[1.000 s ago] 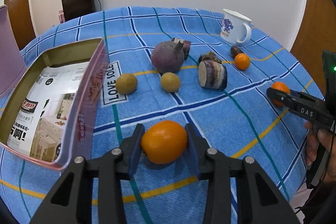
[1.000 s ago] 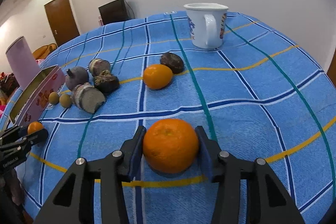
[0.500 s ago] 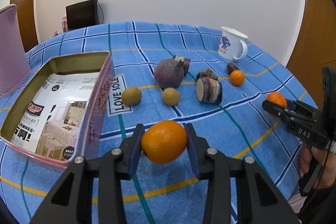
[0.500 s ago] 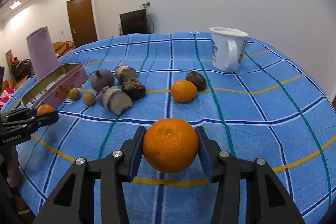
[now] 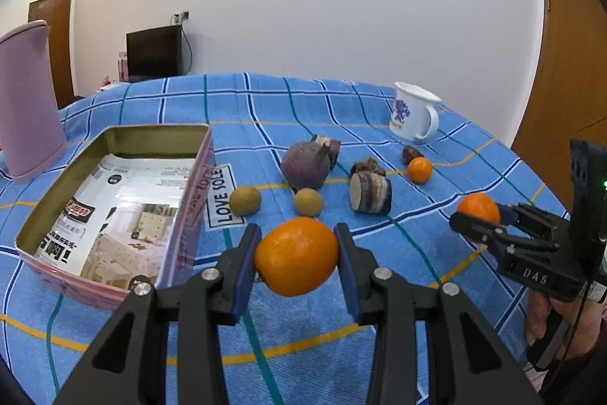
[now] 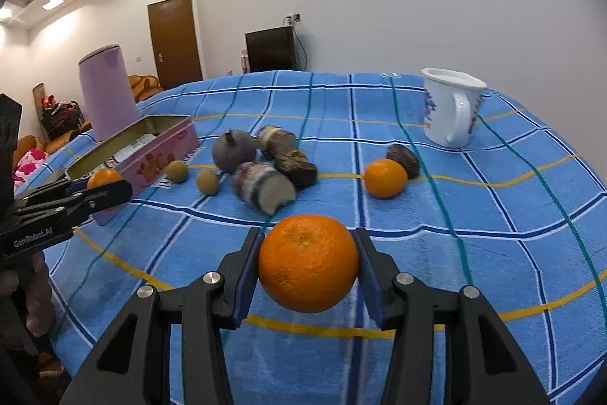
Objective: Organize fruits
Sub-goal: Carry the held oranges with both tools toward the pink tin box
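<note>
Tin [image 5: 197, 154] left of mug [image 5: 413, 112]

Two oranges [image 5: 296, 256] [image 6: 308, 262] aloft over the cloth, a third [image 6: 385, 177] lying beside a dark fruit [image 6: 404, 155]

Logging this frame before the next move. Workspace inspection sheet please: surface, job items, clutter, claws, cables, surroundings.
Surface: blue checked cloth over the table.
Job's things: open pink tin lined with printed paper; third orange, two small brown fruits, purple root and cut pieces loose on the cloth.
Clutter: white mug, pink canister.
Claws: left claw shut on left orange; right claw shut on right orange; both lifted off the cloth.
Cables: black cord beside the dark screen.
Surroundings: white walls, wooden doors.
</note>
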A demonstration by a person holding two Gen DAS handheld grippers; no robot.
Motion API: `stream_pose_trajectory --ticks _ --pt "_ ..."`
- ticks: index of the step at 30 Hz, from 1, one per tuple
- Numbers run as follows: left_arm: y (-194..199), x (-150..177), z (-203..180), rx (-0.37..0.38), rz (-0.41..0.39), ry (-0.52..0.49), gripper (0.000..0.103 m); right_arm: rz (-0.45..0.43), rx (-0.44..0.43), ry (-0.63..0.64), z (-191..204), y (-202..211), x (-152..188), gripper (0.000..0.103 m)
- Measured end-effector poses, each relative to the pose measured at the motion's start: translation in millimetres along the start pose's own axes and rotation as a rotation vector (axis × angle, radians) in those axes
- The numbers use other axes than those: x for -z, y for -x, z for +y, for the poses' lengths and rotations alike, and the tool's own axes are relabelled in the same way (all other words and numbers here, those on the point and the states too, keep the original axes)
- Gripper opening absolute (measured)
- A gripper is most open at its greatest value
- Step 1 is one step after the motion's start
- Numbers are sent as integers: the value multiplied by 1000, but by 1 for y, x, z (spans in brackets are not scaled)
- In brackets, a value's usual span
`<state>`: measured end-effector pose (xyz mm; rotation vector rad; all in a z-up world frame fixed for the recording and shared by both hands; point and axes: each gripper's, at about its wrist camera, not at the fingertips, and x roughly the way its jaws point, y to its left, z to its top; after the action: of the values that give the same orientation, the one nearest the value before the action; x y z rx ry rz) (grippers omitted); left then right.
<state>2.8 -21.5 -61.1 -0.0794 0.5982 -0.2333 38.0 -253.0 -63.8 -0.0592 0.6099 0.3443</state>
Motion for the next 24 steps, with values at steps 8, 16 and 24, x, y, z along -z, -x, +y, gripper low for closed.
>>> stream_pose_trajectory --ticks 8,16,24 --pt "7 1 -4 -21 -44 -14 41 -15 -35 21 16 3 0 49" --pt "14 3 -9 -41 -86 -36 41 -60 -65 33 27 12 -2 49" --pt "20 5 -14 -63 -118 -58 41 -91 -87 44 37 19 -3 49"
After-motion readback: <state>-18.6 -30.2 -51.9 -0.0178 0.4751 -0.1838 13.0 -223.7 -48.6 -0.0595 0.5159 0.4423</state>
